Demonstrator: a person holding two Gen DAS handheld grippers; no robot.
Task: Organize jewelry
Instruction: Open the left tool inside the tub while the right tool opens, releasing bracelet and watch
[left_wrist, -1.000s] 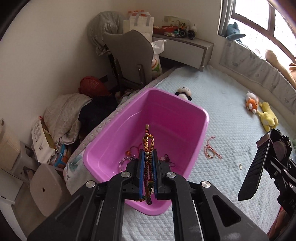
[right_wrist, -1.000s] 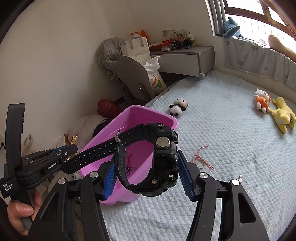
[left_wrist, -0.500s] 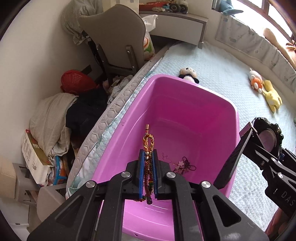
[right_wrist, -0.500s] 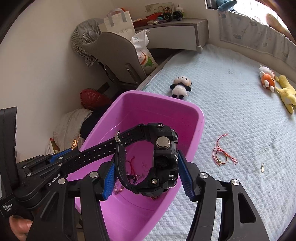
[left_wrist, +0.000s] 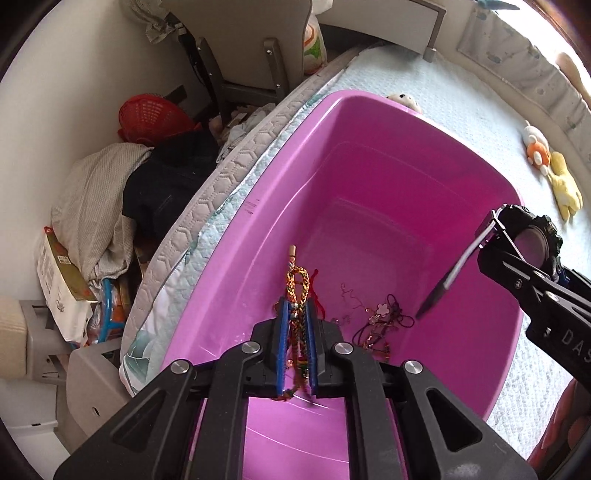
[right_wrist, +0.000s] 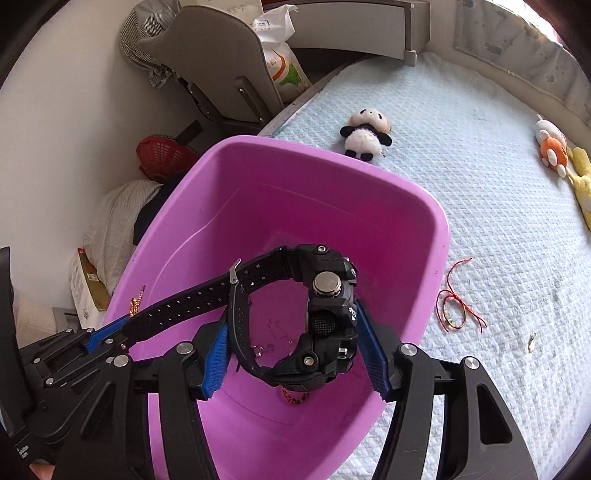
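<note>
One pink tub (left_wrist: 236, 266) stands on the pale blue bed (right_wrist: 480, 192), at its edge, and both grippers hang over it pointing steeply down. The left gripper (left_wrist: 295, 347) has one braided bracelet (left_wrist: 296, 291) between its two blue pads (left_wrist: 281, 343); its jaws have just been opening, a narrow gap now shows on each side of the braid, and the bracelet hangs loosely between the pads with its looped end and a small wooden bead sticking out above the tub floor. The right gripper (right_wrist: 291, 343) carries one black watch (right_wrist: 325, 314): its two pads stand wide apart and press on the case and the looped strap, while the free strap end reaches out to the left. Inside the tub lies one small tangle of thin cords and charms (left_wrist: 380, 325), too fine to count piece by piece. Outside the tub, on the bed just right of it, lies one red cord bracelet (right_wrist: 456, 299), and a little farther right one tiny pale item (right_wrist: 532, 341), too small to identify. Three plush toys are on the bed: one panda (right_wrist: 365, 136) beyond the tub's far rim, one orange and white toy (right_wrist: 552, 151) and one yellow toy (right_wrist: 583, 181) side by side, well apart from the tub. Beside the bed are one grey chair (right_wrist: 221, 62) and one red basket (left_wrist: 147, 118).
</note>
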